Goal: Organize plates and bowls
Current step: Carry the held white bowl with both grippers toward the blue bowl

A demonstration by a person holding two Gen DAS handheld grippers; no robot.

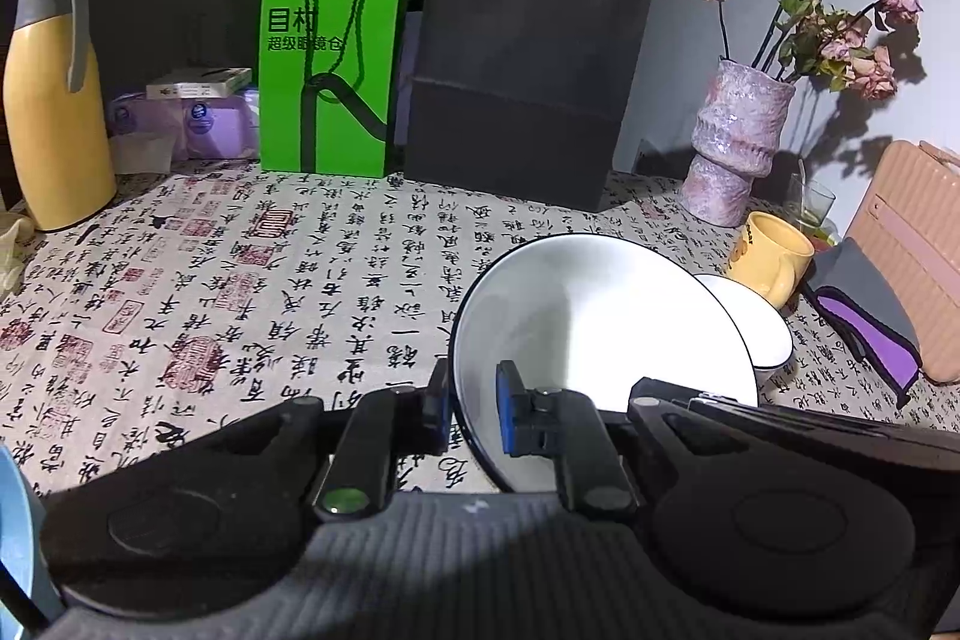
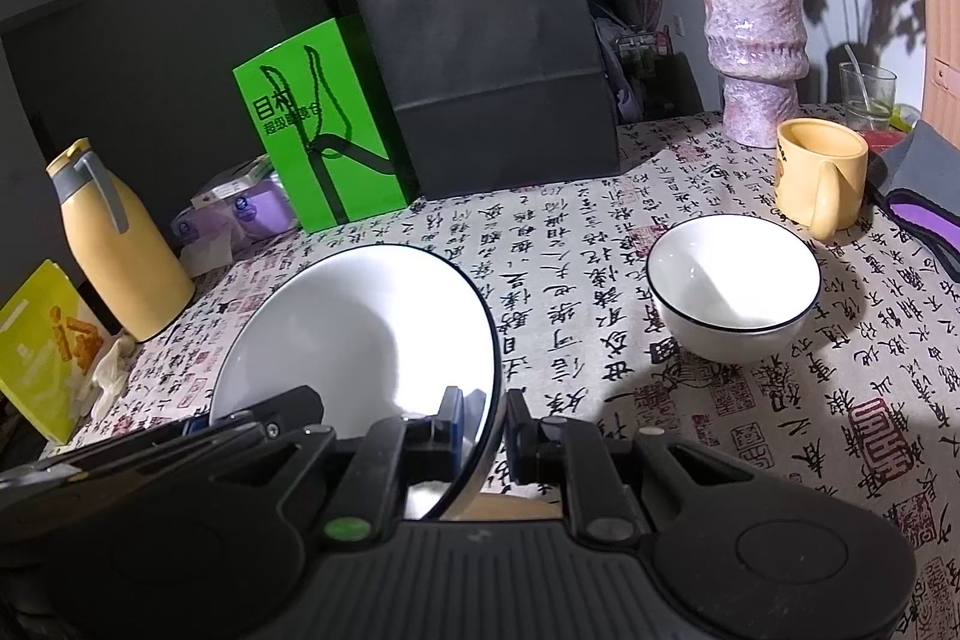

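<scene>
Both-handed: left tongs (image 1: 471,415) and right tongs (image 2: 485,433) are gripping the plate's (image 2: 360,334) opposite rims; bowl (image 2: 735,280) is sitting ahead, right tongs nearer.

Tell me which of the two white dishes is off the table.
The large plate, tilted and clamped at opposite rims by the left gripper and right gripper. The small bowl sits untouched on the tablecloth beside the yellow mug.

Yellow flask (image 1: 51,100), green bag (image 1: 330,70), black paper bag (image 1: 522,70), flower vase (image 1: 738,142), yellow mug (image 2: 819,181) on calligraphy tablecloth (image 1: 240,280).
</scene>
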